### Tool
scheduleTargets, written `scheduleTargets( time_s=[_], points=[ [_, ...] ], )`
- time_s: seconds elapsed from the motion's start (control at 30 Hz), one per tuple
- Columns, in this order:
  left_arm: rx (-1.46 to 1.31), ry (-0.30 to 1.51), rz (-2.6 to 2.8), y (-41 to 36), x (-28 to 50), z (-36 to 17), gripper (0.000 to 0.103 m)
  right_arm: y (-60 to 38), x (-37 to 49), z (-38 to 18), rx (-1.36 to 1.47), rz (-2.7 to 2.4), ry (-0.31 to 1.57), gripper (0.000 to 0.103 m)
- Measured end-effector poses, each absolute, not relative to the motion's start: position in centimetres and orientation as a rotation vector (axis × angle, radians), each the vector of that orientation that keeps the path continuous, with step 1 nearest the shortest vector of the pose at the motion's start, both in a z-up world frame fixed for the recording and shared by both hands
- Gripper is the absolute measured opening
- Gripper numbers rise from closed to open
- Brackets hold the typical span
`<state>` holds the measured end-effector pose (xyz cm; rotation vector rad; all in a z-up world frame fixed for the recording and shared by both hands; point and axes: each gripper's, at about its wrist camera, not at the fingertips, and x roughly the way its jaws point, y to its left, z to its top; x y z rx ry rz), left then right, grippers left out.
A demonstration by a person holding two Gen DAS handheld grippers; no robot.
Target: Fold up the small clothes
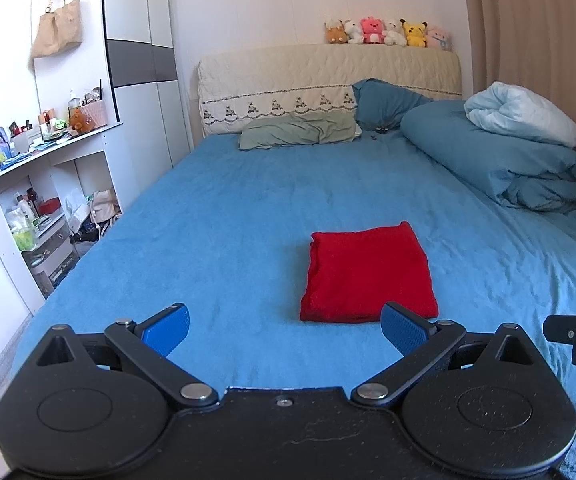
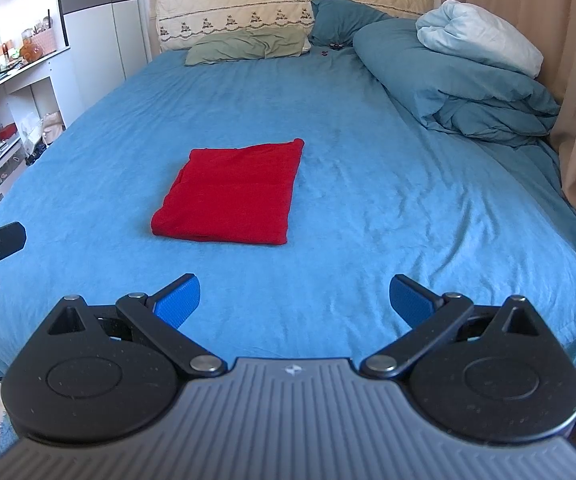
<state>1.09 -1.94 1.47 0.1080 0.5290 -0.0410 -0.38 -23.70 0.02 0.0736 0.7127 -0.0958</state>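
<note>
White shelf unit [image 1: 44,184], far left: its open compartments hold bottles, boxes and bags, too small to identify; the top surface carries more bottles and a pink basket [image 1: 95,115] with items standing in it. A beige handbag [image 1: 57,28] hangs on the wall above.

Left tool [image 1: 284,330]: both blue pads spread wide, nothing between them — it sits above the near edge of the bed [image 1: 228,208], with the garment just ahead and to its right.

Red garment [image 2: 230,192]: folded into a compact, roughly rectangular stack, edges mostly aligned, one far corner slightly bunched. It lies flat on the blue sheet in the near-centre of the bed, apart from both tools.

Right tool [image 2: 294,300]: pads spread wide, gripping nothing — the garment lies ahead and to its left.

Far right: a heaped blue duvet [image 2: 460,80] with a pale blue blanket [image 2: 480,36] on top. No legible writing on the garment.
</note>
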Motion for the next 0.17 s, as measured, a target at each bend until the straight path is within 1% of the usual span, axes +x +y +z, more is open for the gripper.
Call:
scheduleTargets(
  time_s=[0.17],
  points=[
    [0.090, 0.533, -0.050, -1.60, 1.36, 1.33, 0.103, -23.85, -0.35, -0.03, 0.074, -0.094, 0.713, 0.103]
  ],
)
